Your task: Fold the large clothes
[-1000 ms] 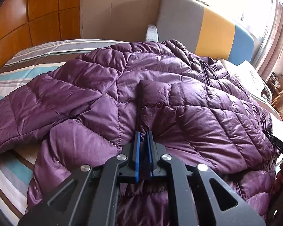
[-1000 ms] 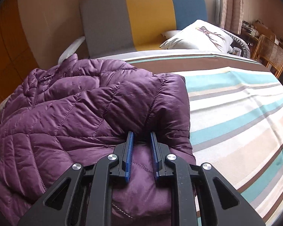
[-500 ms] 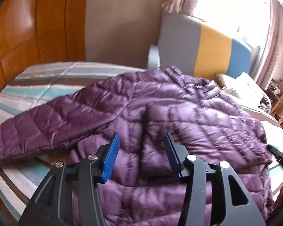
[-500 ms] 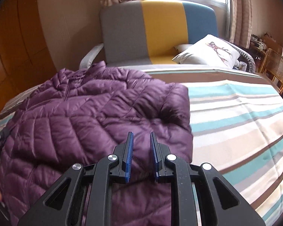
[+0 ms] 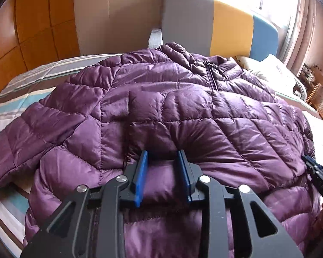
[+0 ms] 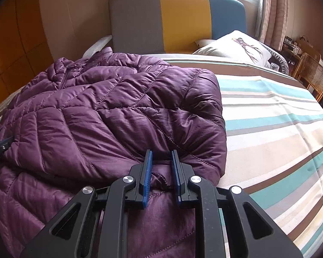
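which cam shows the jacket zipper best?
Left wrist. The zipper runs down from the collar near the middle of the jacket, facing the camera. In the right wrist view it sits at the far left edge, small, foreshortened and partly lost in folds.

A home bedroom: striped bed [image 6: 269, 129], pillow [image 6: 236, 47], curtained window [image 6: 271, 10].

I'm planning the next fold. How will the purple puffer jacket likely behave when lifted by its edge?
The purple puffer jacket would probably sag and drape, since its quilted panels already crumple and bulge. It looks puffy, so likely light for its bulk. The shiny fabric may slip between the pads.
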A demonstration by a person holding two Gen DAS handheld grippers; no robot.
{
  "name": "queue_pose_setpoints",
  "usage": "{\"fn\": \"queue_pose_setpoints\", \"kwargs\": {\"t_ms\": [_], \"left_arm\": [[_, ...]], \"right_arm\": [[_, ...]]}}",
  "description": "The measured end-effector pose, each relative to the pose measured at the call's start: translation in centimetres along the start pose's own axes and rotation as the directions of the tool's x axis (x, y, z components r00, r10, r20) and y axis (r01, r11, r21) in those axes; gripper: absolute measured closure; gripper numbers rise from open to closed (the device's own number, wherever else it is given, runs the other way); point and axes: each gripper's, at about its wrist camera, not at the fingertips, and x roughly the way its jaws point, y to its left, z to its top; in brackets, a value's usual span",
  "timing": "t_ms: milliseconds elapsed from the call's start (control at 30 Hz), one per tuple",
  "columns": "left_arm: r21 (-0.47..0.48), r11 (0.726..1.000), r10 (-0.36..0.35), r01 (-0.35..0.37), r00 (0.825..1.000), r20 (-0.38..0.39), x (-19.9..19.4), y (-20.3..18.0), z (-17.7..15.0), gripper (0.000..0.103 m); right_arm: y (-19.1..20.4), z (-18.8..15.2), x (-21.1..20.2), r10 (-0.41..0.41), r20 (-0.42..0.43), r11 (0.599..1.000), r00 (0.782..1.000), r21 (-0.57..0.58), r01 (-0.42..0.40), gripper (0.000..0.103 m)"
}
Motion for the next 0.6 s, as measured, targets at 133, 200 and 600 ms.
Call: {"fn": "queue_pose_setpoints", "kwargs": {"t_ms": [133,200,600], "left_arm": [[-0.061,0.997,0.05,-0.048,0.998,0.036,-1.9,1.7,-0.3,0.029],[-0.108,0.992,0.063,-0.058,0.997,0.043,-3.1,3.3,-0.6,0.03],[-0.491,0.828,0.32,-0.271,0.947,0.016,-8.5,19.7,-4.6,0.015]], "right_arm": [[0.0,-0.1,-0.1,-0.002,0.004,1.0,1.0,0.001,0.002,0.085],[0.2,-0.1,-0.1,-0.009,0.006,1.0,1.0,-0.005,0.009,0.085],[0.5,-0.1,-0.3,-0.036,0.013,0.999,0.999,-0.023,0.036,0.085]]}}
